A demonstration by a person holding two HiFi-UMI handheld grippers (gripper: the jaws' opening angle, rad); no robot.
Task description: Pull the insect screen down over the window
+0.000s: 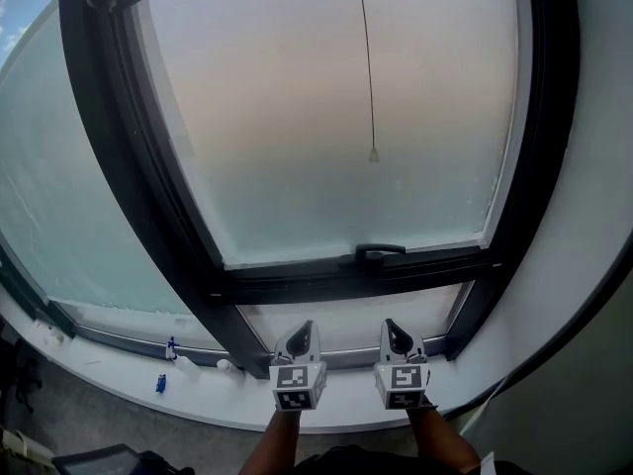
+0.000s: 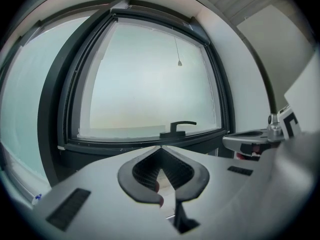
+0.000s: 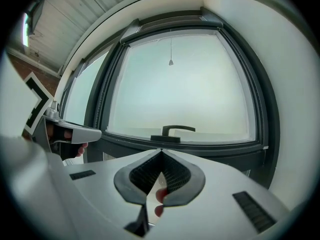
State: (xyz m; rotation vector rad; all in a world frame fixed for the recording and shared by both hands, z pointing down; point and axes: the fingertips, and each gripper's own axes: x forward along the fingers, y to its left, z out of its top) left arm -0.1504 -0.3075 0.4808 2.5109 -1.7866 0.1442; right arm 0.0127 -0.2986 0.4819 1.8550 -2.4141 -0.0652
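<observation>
Along the white sill (image 1: pixel 213 396) under the window, left of both grippers, lie a few small things (image 1: pixel 160 383), two of them blue, too small to identify. The left gripper (image 1: pixel 305 329) and right gripper (image 1: pixel 393 327) are side by side, low, before the dark window frame (image 1: pixel 148 196). Each has its jaws closed on nothing, tips touching. Beyond them, the black window handle (image 1: pixel 379 253) lies level on the lower rail. The screen's thin cord (image 1: pixel 374 154) hangs from the top down the middle of the pane (image 1: pixel 297 117). Its small pull is well above the handle and both grippers; the screen itself I cannot make out. The pane is pale and hazy. A white wall (image 1: pixel 593 166) flanks the window's right, and a slatted ceiling (image 3: pixel 65 19) shows overhead.
</observation>
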